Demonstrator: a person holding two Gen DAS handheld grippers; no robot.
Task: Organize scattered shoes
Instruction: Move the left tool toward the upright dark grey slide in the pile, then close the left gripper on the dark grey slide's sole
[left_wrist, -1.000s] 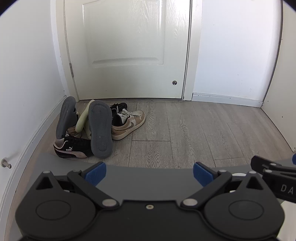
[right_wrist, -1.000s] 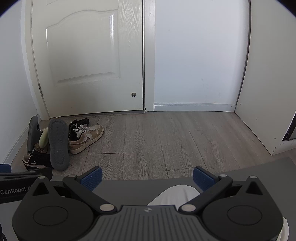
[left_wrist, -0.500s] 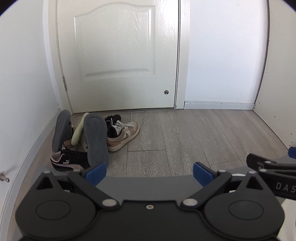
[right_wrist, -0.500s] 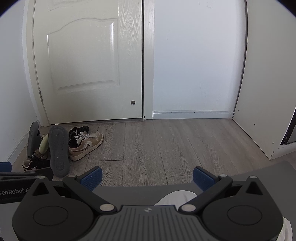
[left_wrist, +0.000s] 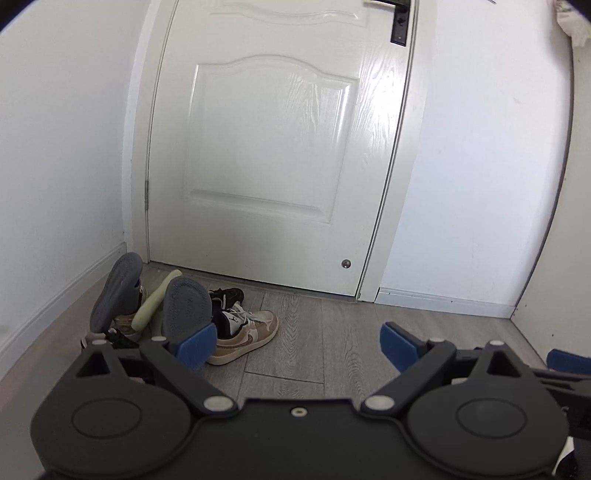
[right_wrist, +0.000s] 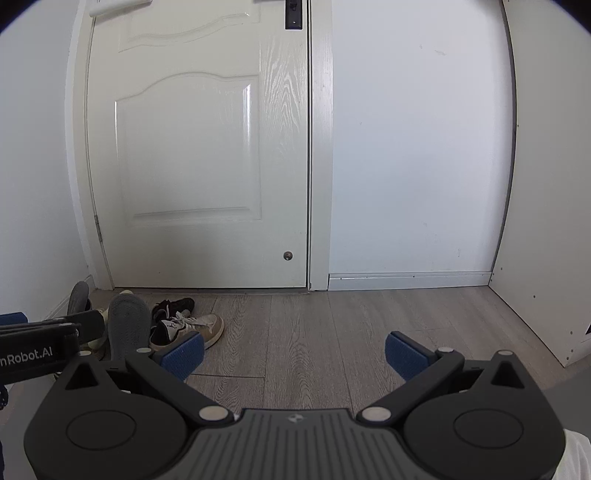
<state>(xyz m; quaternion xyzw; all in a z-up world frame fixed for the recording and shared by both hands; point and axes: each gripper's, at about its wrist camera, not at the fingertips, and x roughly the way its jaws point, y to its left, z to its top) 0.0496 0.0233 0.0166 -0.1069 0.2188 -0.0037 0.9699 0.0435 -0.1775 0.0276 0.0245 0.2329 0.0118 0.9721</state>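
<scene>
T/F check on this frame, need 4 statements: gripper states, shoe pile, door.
1. Both hand-held grippers, left and right, are open and empty. True.
2. The shoes are lined up in neat pairs. False: they lie in a jumbled pile, some with soles turned up.
3. The pile lies by the white door, near the left wall. True.
4. The tan sneaker is clamped in the left hand-held gripper. False: it rests on the wooden floor.

Shoes heaped by the door's hinge corner: a tan sneaker (left_wrist: 246, 338) flat on the floor, a black shoe (left_wrist: 226, 295) just behind it, two grey-soled shoes (left_wrist: 186, 309) tipped up, soles showing.
</scene>
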